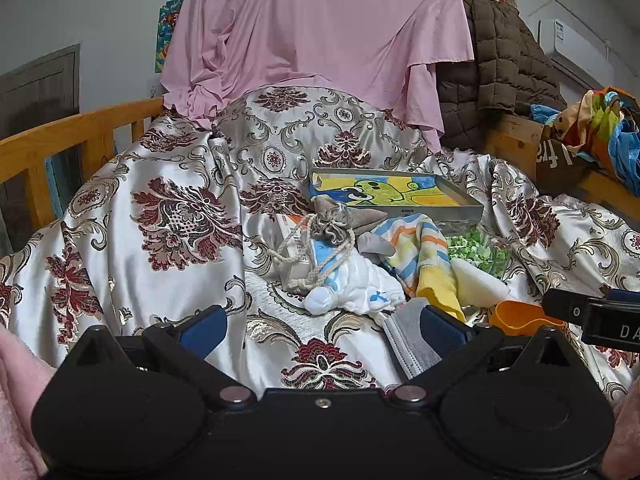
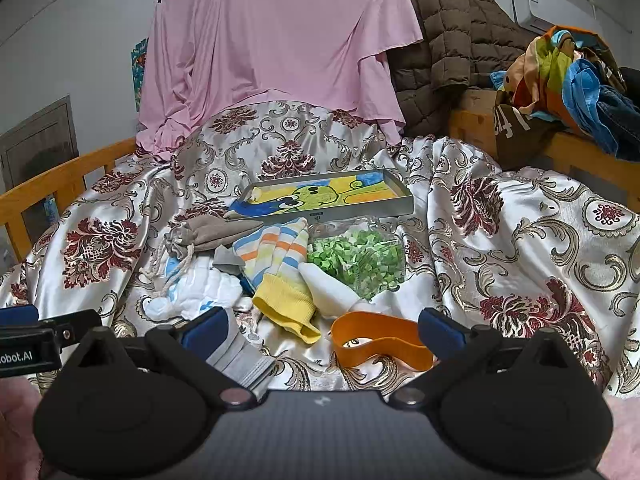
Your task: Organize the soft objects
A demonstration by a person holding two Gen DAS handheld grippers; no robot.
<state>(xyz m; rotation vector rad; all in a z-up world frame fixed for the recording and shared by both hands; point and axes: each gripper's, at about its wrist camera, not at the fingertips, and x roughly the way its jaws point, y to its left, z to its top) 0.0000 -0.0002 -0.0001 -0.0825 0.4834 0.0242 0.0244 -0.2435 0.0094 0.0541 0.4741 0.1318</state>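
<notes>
Two hand-held grippers, left [image 1: 323,330] and right [image 2: 323,330], both spread; one striped sock [image 2: 276,258], one orange band [image 2: 380,344], one tray [image 2: 332,194] on bed.

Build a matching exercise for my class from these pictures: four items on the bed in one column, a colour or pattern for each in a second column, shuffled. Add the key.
Column A
1. drawstring pouch
2. striped sock
3. loop band
4. clear bag of small pieces

Column B
a. orange
b. green
c. grey
d. yellow cuff with blue and orange stripes

Pairs: 1-c, 2-d, 3-a, 4-b
</notes>
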